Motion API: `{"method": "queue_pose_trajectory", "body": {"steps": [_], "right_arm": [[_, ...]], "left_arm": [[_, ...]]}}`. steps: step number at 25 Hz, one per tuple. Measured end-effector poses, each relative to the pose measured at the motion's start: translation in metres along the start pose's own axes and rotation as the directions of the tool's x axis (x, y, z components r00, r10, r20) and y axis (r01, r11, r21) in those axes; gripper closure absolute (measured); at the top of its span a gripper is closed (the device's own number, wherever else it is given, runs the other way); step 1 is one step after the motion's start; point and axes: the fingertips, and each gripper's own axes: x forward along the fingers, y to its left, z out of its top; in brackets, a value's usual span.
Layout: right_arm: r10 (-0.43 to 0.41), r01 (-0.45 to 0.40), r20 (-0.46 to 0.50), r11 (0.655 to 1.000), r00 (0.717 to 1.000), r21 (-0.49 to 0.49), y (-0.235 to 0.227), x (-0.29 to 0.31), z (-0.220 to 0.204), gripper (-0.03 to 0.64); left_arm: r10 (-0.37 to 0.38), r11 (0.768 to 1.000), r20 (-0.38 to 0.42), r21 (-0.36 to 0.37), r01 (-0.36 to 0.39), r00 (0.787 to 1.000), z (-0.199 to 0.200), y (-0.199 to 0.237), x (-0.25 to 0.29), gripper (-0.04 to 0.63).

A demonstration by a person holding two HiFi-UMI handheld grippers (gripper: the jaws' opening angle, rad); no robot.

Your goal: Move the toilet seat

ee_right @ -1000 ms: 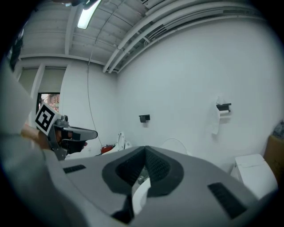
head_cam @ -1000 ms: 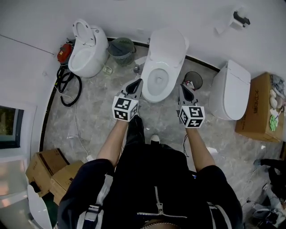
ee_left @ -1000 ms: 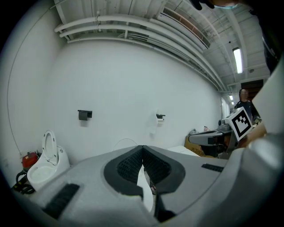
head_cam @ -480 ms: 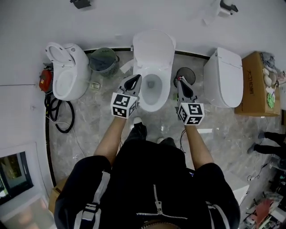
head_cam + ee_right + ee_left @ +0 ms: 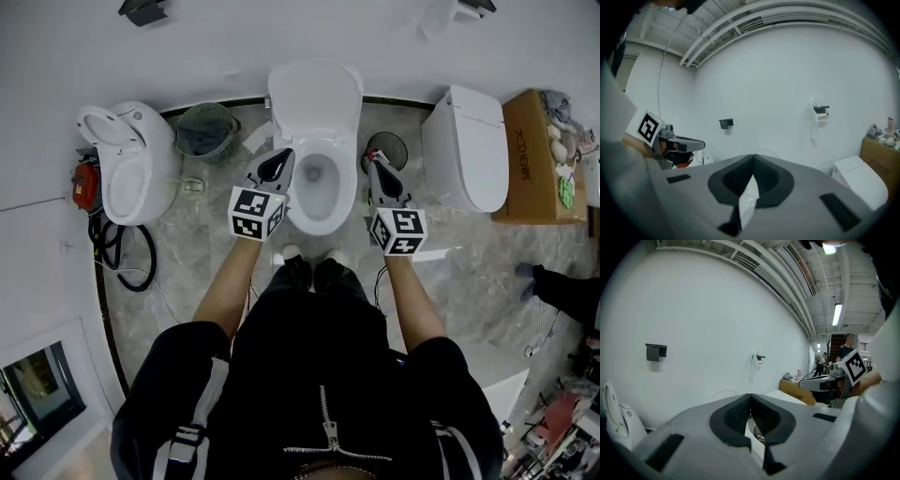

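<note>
The toilet seat (image 5: 334,201) is on the middle toilet (lid up by the wall). L gripper (image 5: 279,161) & R gripper (image 5: 375,169) hang just beside it, jaws shut tight, holding nothing.

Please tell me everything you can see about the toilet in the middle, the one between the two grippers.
The middle toilet is white and glossy, like ceramic, with an oval bowl open to view. Its lid stands raised against the white wall. It stands on the grey marbled floor. The left gripper and right gripper, both shut, flank the bowl; whether they touch it cannot be told.
</note>
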Motion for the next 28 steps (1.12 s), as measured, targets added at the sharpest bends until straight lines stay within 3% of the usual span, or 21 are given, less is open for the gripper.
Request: {"method": "queue_pose_trajectory", "body": {"steps": [11,19,24,28], "right_arm": [[0.048,-0.047,-0.059,0.999,0.997,0.014,-0.008,0.026,-0.022,0.612],[0.063,-0.055,-0.138,0.997,0.988,0.059,-0.02,0.033,-0.079,0.612],[0.07,-0.046,-0.206,0.992,0.976,0.12,-0.025,0.035,-0.131,0.593],[0.091,-0.049,-0.26,0.985,0.961,0.166,-0.027,0.041,-0.175,0.563]], "left_arm": [[0.034,0.998,-0.051,-0.06,-0.037,0.998,-0.027,0.014,0.013,0.595],[0.04,0.993,-0.137,-0.108,-0.055,0.99,-0.088,0.013,0.022,0.595],[0.02,0.979,-0.22,-0.195,-0.064,0.975,-0.142,0.014,0.025,0.592],[0.014,0.967,-0.272,-0.24,-0.082,0.962,-0.184,0.017,0.028,0.509]]}}
